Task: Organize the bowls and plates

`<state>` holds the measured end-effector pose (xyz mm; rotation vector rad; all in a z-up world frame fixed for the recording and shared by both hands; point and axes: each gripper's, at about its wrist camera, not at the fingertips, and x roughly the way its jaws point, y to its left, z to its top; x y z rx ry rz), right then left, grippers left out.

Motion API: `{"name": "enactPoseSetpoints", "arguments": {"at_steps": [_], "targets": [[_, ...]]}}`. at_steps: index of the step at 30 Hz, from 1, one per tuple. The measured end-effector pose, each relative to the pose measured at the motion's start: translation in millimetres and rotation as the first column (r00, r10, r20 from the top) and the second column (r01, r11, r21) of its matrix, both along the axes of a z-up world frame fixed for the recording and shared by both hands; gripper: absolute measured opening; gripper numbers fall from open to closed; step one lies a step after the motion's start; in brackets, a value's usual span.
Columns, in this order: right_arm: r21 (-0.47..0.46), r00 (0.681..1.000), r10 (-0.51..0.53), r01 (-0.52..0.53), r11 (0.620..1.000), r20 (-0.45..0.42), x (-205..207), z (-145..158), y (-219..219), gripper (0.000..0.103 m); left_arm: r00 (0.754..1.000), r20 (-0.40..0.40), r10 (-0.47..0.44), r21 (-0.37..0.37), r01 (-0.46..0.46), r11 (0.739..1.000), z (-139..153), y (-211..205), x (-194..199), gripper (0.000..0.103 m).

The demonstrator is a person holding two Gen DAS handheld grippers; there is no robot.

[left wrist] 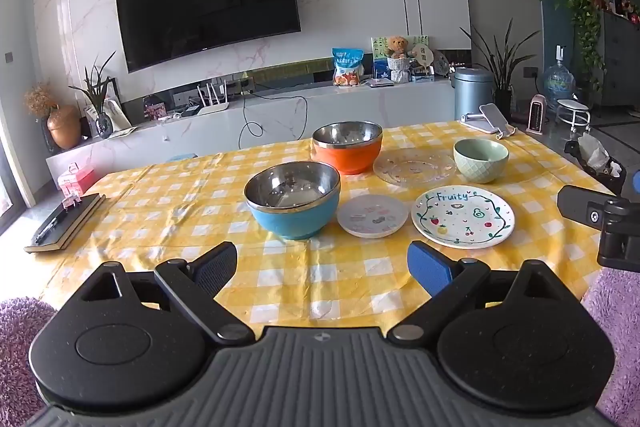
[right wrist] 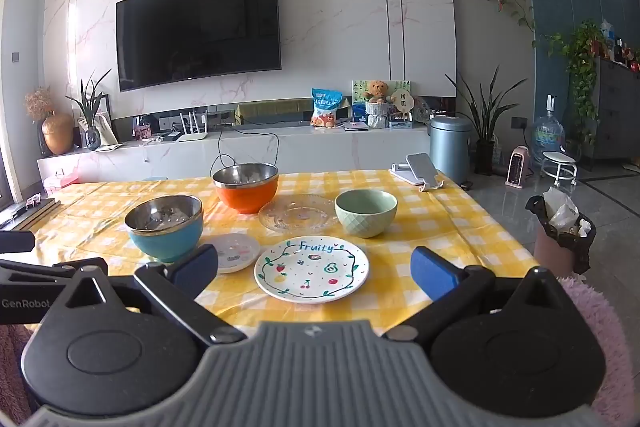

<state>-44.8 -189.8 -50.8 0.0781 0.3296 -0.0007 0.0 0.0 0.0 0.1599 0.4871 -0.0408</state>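
Both spread empty, the right hand-held gripper [right wrist: 314, 273] is probably sitting nearer the fruit plate [right wrist: 311, 269] than the left hand-held gripper [left wrist: 322, 267], dead ahead.

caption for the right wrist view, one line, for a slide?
Open right tongs hover before the Fruity plate; three bowls and two more plates wait on the checked table.
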Motion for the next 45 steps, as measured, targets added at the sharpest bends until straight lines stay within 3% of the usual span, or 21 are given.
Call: {"name": "enactPoseSetpoints", "arguments": {"at_steps": [45], "targets": [[-0.012, 1.0, -0.001, 0.0, 1.0, -0.016, 1, -4, -1, 0.101, 1.0, -0.022, -0.002, -0.01, 0.001, 1.0, -10, -5, 1, 0.103]]}}
